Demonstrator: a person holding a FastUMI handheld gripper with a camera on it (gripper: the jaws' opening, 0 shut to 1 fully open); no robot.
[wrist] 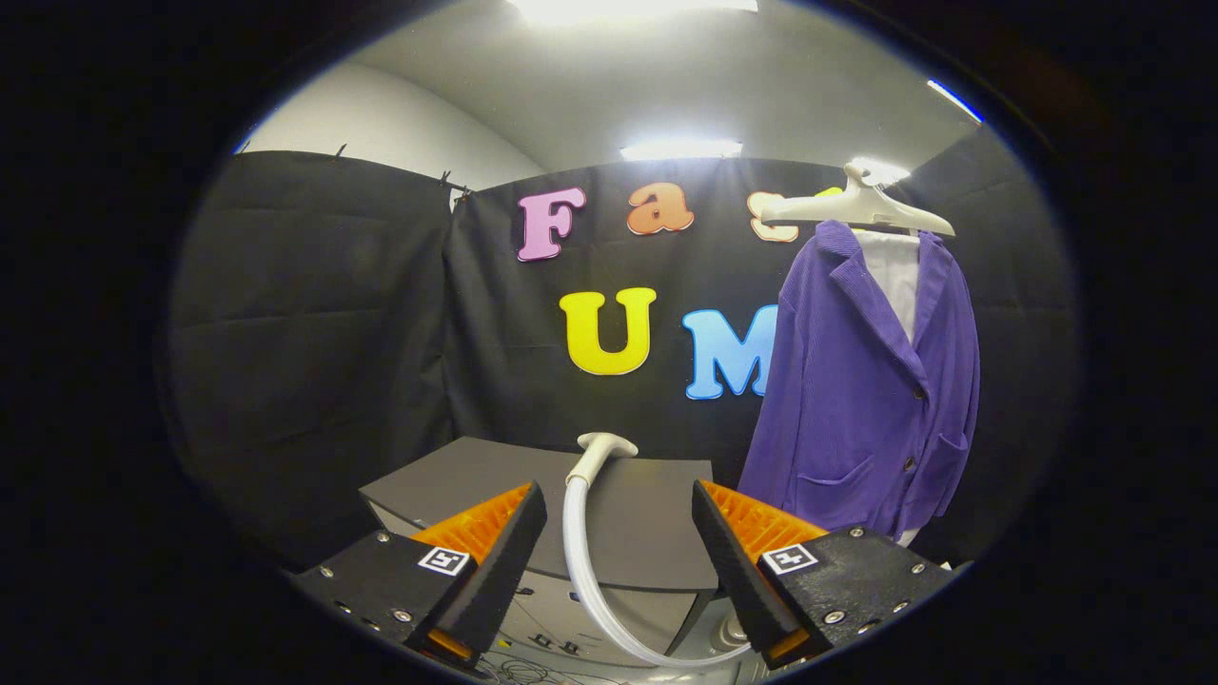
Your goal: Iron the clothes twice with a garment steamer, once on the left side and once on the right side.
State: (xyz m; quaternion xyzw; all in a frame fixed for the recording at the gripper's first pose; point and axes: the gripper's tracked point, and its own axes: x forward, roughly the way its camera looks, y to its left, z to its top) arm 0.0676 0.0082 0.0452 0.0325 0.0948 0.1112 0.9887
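A purple jacket point(871, 381) hangs on a pale hanger point(856, 211) beyond my fingers and to the right, over a white inner garment point(896, 276). The steamer head point(606, 445) stands upright straight ahead, between and beyond my fingertips. Its pale hose point(582, 561) curves down between my fingers and off to the right. My gripper point(618, 504) is open and holds nothing. The fingers stand wide apart on either side of the hose without touching it.
A grey cabinet point(647, 533) sits just ahead, behind the steamer head, with drawer fronts and some cables point(519, 666) below it. Black cloth walls close the booth on the left, back and right. Ceiling lights shine overhead.
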